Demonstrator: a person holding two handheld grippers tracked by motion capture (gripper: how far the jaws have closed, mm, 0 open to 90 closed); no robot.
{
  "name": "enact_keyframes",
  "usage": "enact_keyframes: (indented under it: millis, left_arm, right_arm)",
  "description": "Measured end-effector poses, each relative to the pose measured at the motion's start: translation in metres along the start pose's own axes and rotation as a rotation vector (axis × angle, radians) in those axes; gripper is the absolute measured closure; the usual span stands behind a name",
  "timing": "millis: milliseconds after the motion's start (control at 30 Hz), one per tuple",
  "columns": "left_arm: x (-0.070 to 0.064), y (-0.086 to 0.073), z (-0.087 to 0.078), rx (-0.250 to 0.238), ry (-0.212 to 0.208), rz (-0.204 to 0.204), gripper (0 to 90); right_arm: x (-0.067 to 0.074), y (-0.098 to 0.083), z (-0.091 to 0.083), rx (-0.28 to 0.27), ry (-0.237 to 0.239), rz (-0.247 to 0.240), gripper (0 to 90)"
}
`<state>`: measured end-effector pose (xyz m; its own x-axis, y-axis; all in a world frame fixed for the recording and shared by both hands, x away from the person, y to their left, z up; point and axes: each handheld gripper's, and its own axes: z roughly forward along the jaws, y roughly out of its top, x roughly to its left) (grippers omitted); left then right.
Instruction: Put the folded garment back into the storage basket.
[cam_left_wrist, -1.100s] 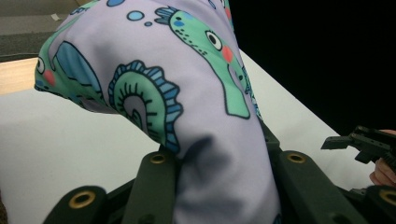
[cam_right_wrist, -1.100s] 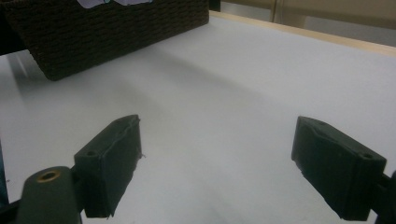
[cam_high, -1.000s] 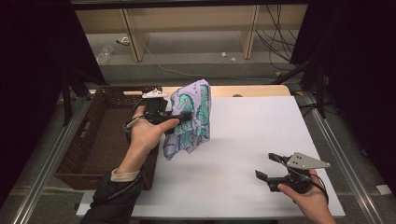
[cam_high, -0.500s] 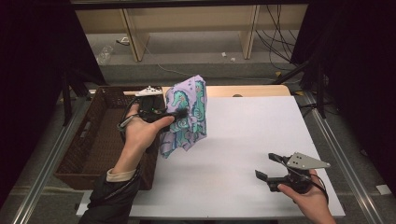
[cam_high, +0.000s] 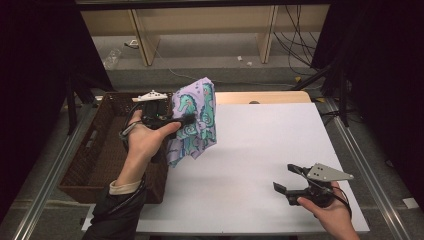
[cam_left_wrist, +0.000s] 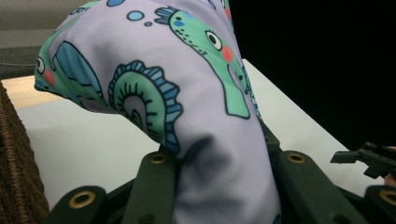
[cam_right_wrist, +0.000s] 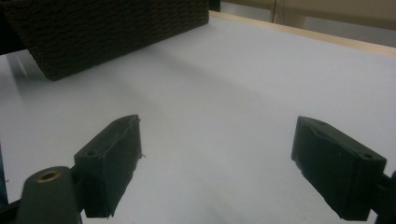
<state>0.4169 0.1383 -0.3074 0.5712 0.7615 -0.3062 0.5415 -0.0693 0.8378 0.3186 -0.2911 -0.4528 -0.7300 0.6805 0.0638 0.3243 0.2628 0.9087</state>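
Left tool (cam_high: 172, 120) is clamped on the cloth (cam_high: 195, 120), a lilac piece printed with green and blue seahorses. In the left gripper view the fabric (cam_left_wrist: 187, 107) bulges up from between the two black jaws and drapes over them. Seen from above, the cloth hangs off the tool in the air, over the line where the basket (cam_high: 95, 155) meets the white bench (cam_high: 260, 145); its lower edge dangles just above the bench top, right beside the basket's near wall.

Right tool (cam_high: 292, 182) hovers low over the near right corner of the bench, well apart from the cloth, jaws spread wide with nothing between them; its own view looks across bare bench towards the basket (cam_right_wrist: 107, 32).

Compared with a second ago, the left hand and cloth have shifted slightly away from the person and towards the basket, while the right tool has kept its place.

No brand, label or writing can be read.
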Motion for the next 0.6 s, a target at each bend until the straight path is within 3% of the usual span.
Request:
enact_keyframes:
  millis: [600]
  left_arm:
    - [0.0064, 0.0021, -0.0068, -0.009, 0.015, -0.009, 68.4]
  right_arm:
    - [0.0000, -0.0001, 0.0005, -0.006, 0.003, -0.001, 16.9]
